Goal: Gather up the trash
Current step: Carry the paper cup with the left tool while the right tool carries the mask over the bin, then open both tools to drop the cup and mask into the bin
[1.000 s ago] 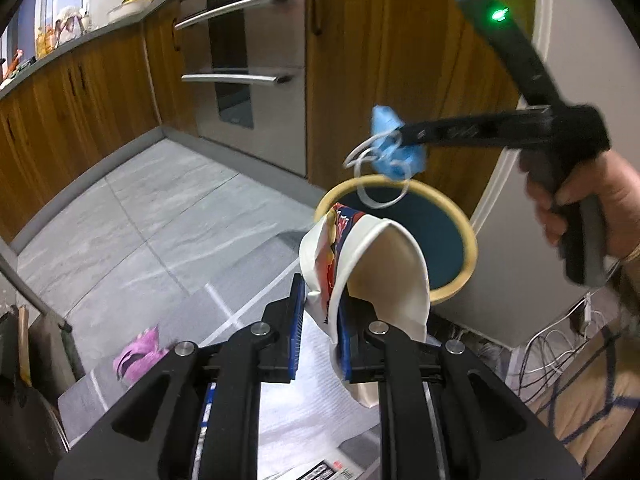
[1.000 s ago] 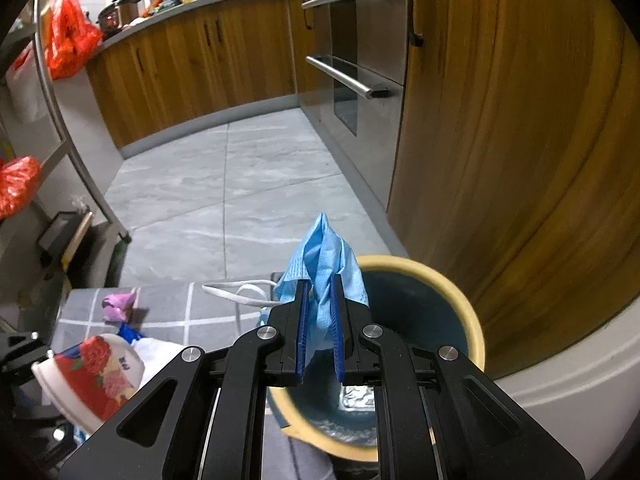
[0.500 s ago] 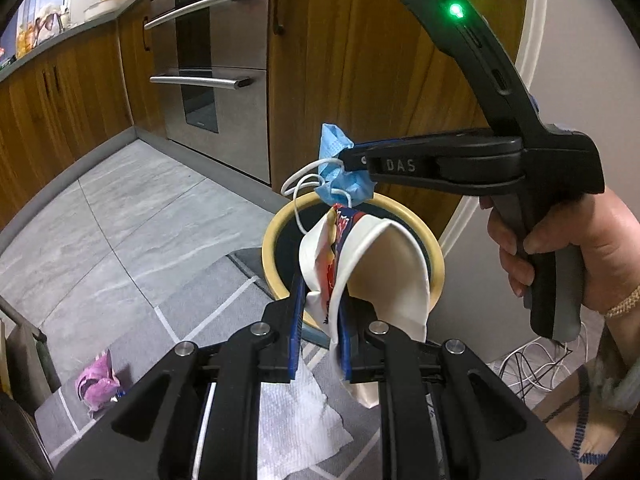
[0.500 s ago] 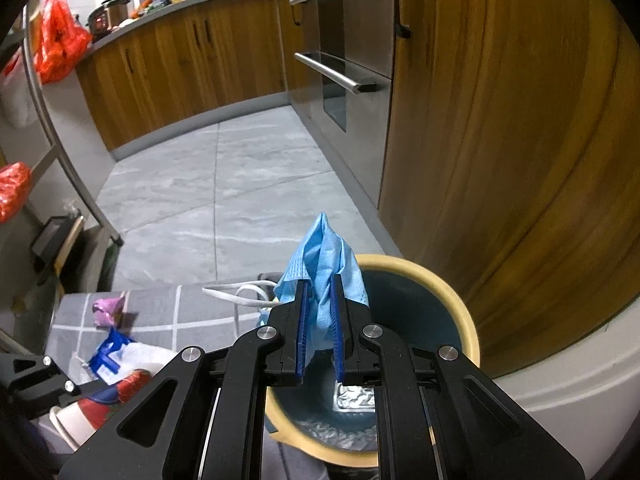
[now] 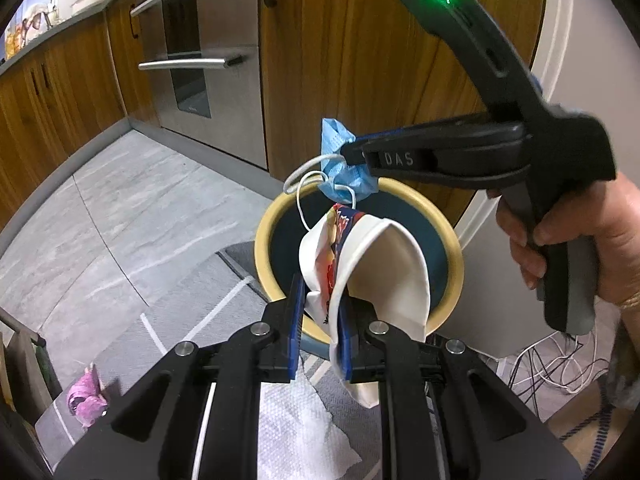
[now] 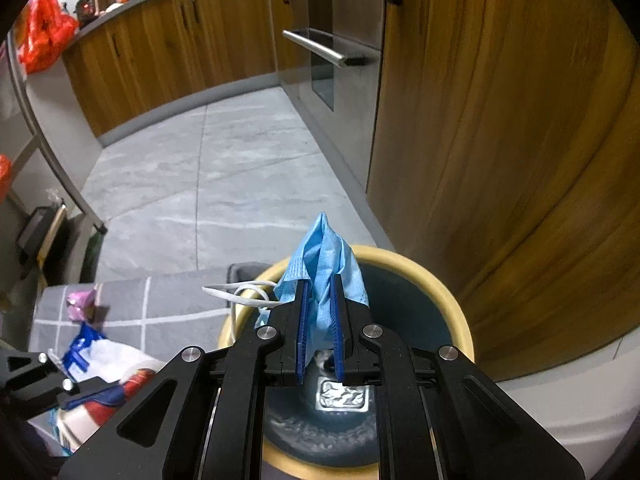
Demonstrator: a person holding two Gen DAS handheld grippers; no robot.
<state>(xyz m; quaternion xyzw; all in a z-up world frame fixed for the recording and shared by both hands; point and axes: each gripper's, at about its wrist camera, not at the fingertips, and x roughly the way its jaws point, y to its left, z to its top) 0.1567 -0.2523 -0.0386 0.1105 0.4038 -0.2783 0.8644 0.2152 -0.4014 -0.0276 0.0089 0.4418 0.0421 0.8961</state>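
Below, grey tiled floor (image 6: 208, 184), wooden cabinets (image 6: 500, 140), jaws pinching mask (image 6: 324, 272), crushed cup (image 5: 372, 264).

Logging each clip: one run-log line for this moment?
left gripper: shut on crushed cup | right gripper: shut on face mask | both over bin

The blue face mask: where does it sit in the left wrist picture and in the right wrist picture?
Left wrist: the blue face mask hangs just above centre, pinched at the tip of the right gripper that reaches in from the right.
Right wrist: the mask stands at lower centre, between that gripper's own blue pads.
Shared landmark: the yellow-rimmed bin directly beneath it.
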